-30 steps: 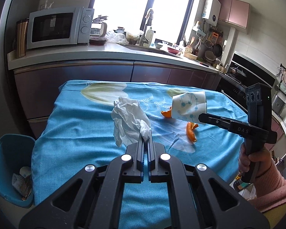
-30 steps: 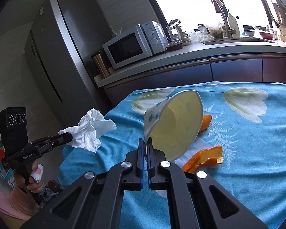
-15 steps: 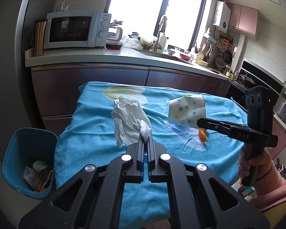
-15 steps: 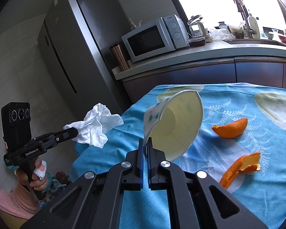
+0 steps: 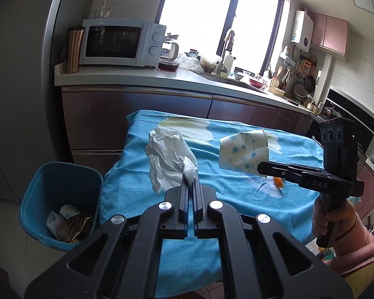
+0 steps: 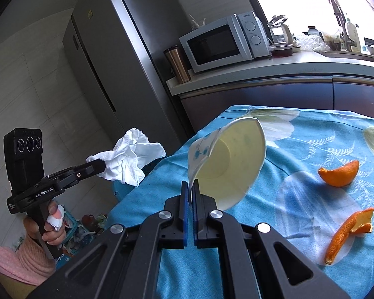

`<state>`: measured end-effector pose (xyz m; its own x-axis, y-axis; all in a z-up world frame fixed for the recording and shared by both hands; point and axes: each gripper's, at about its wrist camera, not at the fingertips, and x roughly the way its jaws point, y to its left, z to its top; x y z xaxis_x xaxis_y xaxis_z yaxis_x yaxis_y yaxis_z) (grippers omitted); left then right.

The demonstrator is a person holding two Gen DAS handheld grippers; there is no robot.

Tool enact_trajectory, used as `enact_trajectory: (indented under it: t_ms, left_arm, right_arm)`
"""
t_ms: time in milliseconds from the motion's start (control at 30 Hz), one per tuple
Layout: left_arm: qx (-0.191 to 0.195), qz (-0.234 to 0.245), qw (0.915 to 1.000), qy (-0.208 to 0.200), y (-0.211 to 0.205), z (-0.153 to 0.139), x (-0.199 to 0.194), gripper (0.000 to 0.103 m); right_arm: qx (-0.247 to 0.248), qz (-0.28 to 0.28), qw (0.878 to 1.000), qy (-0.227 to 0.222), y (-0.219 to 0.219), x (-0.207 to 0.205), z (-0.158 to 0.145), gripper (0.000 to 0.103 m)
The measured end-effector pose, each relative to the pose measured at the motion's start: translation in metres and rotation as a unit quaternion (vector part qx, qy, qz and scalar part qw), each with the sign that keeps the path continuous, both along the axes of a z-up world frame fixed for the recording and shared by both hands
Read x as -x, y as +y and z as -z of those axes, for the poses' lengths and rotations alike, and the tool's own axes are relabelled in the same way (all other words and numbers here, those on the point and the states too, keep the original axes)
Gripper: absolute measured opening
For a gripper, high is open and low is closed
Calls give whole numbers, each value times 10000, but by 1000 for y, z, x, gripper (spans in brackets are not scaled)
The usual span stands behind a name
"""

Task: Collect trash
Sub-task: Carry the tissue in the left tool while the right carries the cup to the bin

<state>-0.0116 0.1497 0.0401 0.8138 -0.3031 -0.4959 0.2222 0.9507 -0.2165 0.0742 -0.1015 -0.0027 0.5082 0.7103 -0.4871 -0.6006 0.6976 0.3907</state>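
Trash in both grips! The left gripper has its fingers pinched on the crumpled tissue, the right gripper clamps the rim of the paper cup. Over the last second both have swung off the blue tablecloth toward the blue bin, which has slid further into the left wrist view at eight o'clock. Looks like the carry is underway, with the drop yet to come. Orange peels wait on the cloth at four o'clock in the right wrist view, so more collecting remains.
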Motion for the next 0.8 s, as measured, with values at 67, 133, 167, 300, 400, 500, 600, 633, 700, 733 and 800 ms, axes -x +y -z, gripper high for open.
enact_trajectory:
  t_ms: [67, 133, 167, 300, 400, 500, 600, 633, 700, 733, 800]
  left_arm:
    - [5, -73, 10000, -10, 7, 0, 0, 3]
    - [-1, -164, 9999, -20, 13, -1, 3, 3]
    - [3, -207, 9998, -23, 17, -2, 4, 3]
    - [9, -409, 9992, -36, 32, -2, 8, 3]
    - [12, -563, 9984, -40, 43, -3, 10, 3]
    - [17, -721, 9974, -50, 54, -3, 13, 3]
    - [34, -884, 9961, -54, 66, -2, 17, 3]
    - [32, -940, 9956, -49, 70, -2, 18, 3]
    - [19, -1050, 9945, -32, 78, 0, 19, 3]
    - [29, -1093, 9940, -18, 82, 1, 20, 3]
    - [27, -1183, 9930, 7, 88, 3, 20, 3]
  right_arm:
    - [-1, -69, 10000, 12, 5, -1, 0, 2]
    - [2, -140, 9999, 22, 11, -2, 0, 2]
    - [4, -173, 9998, 22, 14, -2, 0, 2]
    - [9, -318, 9995, 35, 26, -3, 0, 2]
    - [14, -426, 9991, 42, 36, -4, 0, 2]
    - [17, -546, 9985, 51, 44, -4, 0, 2]
    - [39, -665, 9978, 58, 54, -5, 0, 2]
    - [45, -706, 9975, 58, 57, -6, 0, 2]
    - [62, -797, 9968, 60, 64, -7, -1, 2]
    - [73, -834, 9965, 63, 67, -7, -2, 2]
    - [79, -928, 9956, 73, 72, -8, -3, 2]
